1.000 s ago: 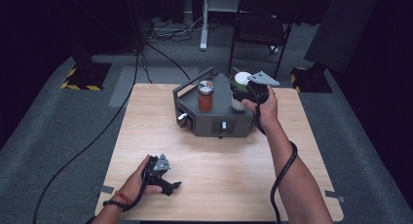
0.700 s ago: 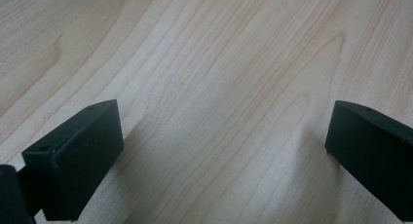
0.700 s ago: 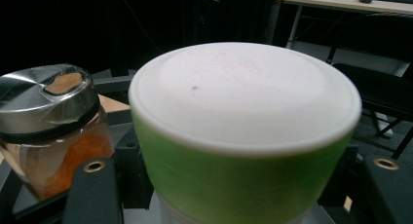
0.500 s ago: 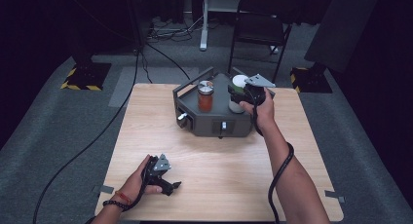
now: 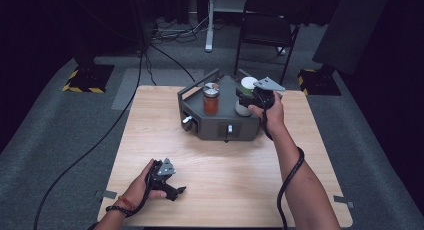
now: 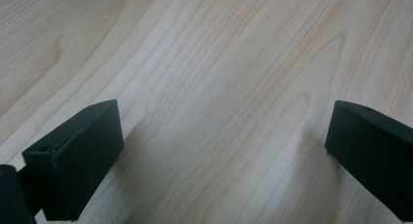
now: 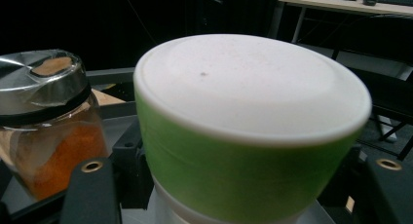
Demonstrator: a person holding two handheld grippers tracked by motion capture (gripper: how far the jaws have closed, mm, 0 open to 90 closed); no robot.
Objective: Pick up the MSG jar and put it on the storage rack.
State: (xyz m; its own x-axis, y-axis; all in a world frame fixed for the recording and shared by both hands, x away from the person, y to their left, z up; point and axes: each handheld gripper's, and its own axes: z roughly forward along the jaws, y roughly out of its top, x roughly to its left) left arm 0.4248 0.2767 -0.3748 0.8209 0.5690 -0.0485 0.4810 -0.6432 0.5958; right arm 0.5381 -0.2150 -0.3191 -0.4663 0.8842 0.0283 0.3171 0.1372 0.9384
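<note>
A white container with a green band and a white lid [image 5: 245,88] [image 7: 243,112] stands on top of a dark grey rack [image 5: 220,127] at the far side of the table. My right gripper [image 5: 248,98] [image 7: 238,185] reaches it from the right, one jaw on each side. The jaws have just been opening a little, and a narrow dark gap shows beside the container's body. A glass jar of orange powder with a metal lid [image 5: 211,99] [image 7: 44,121] stands on the rack to its left. My left gripper [image 5: 176,191] [image 6: 219,151] rests on the bare wood near the front edge, open.
The rack has a raised handle bar at its left [image 5: 197,87] and knobs on its front face [image 5: 229,130]. A chair [image 5: 265,25] and stands are on the floor beyond the wooden table [image 5: 150,125]. Cables trail from both grippers.
</note>
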